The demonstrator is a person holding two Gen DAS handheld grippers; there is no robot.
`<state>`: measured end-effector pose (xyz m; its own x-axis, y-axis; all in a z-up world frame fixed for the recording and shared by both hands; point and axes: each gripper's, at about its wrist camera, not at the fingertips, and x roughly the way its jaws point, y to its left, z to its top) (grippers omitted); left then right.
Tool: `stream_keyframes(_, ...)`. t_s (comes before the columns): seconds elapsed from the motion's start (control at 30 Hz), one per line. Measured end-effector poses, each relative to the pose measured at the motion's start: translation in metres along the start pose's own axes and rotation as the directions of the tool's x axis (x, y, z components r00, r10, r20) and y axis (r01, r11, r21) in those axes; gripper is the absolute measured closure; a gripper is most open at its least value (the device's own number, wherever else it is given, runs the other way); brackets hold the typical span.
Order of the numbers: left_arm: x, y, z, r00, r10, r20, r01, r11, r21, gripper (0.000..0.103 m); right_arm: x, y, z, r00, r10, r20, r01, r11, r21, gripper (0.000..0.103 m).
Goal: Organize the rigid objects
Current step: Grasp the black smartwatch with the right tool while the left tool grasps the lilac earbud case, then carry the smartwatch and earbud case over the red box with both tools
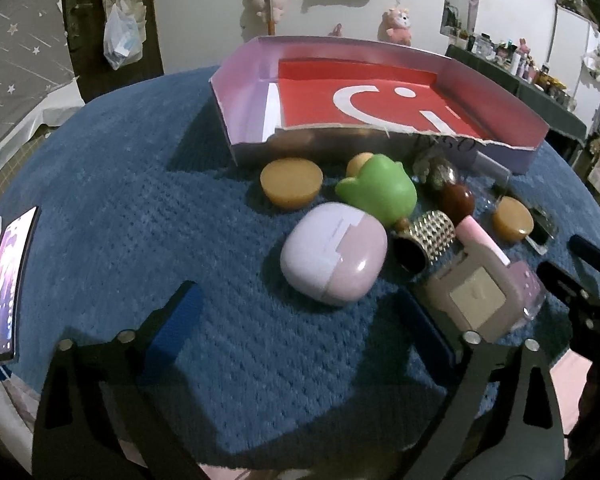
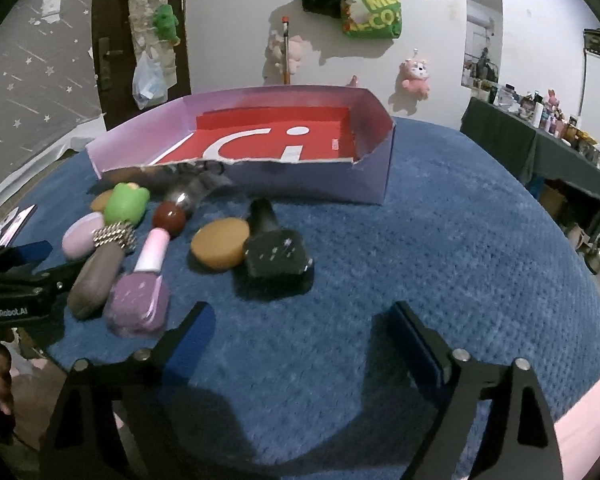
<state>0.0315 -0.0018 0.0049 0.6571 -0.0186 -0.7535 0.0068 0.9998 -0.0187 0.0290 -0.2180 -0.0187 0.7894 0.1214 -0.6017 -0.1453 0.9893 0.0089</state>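
Note:
A shallow cardboard box [image 1: 244,96] [image 2: 374,184] with a red floor stands at the back of a blue cloth. In front of it lies a cluster: a lilac earbud case [image 1: 334,256] [image 2: 82,234], a green frog toy [image 1: 378,190] [image 2: 126,202], tan round blocks [image 1: 291,180] [image 2: 220,243], a studded ring [image 1: 424,240], a dark red ball [image 2: 169,218], a purple nail polish bottle [image 2: 140,300] and a black bottle [image 2: 276,256]. My left gripper [image 1: 304,316] is open just short of the earbud case. My right gripper [image 2: 300,328] is open below the black bottle.
A phone [image 1: 4,284] lies at the cloth's left edge. The right gripper's black body [image 1: 580,276] shows at the right of the left wrist view; the left gripper's body [image 2: 16,276] shows at the left of the right wrist view. A cluttered dark shelf [image 2: 540,136] stands right.

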Motion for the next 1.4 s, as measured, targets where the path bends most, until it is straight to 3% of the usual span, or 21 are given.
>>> stream_keyframes(0.33, 0.009, -0.005, 0.011, 1.0, -0.011, 0.02, 0.01, 1.0, 0.022, 0.025, 0.02, 0.005, 0.016, 0.999, 0.027, 0.037, -0.026, 0.999, -0.033, 0.025)
stream_keyframes(0.4, 0.009, -0.006, 0.011, 0.999, -0.021, 0.024, 0.02, 0.999, 0.03, 0.031, 0.022, 0.007, 0.016, 0.998, 0.032, 0.046, -0.03, 0.999, -0.042, 0.033)
stream_keyframes(0.47, 0.008, -0.009, 0.012, 0.999, -0.023, 0.029, 0.022, 0.999, 0.041, 0.039, 0.021, 0.008, 0.017, 0.998, 0.043, 0.054, -0.04, 0.998, -0.049, 0.054)
stream_keyframes(0.53, 0.007, -0.012, 0.012, 0.999, -0.037, 0.029, 0.036, 0.998, 0.056, 0.054, 0.021, 0.009, 0.018, 0.997, 0.062, 0.055, -0.059, 0.997, -0.055, 0.062)
stream_keyframes(0.9, -0.002, -0.012, 0.012, 0.997, -0.067, 0.026, 0.065, 0.996, 0.055, 0.055, 0.007, 0.003, 0.014, 0.994, 0.096, 0.046, -0.096, 0.995, -0.011, 0.062)
stream_keyframes(1.4, -0.026, -0.014, 0.031, 0.99, -0.101, 0.099, 0.095, 0.993, 0.067, 0.055, -0.022, 0.006, 0.038, 0.978, 0.179, 0.108, -0.181, 0.983, 0.013, 0.062)
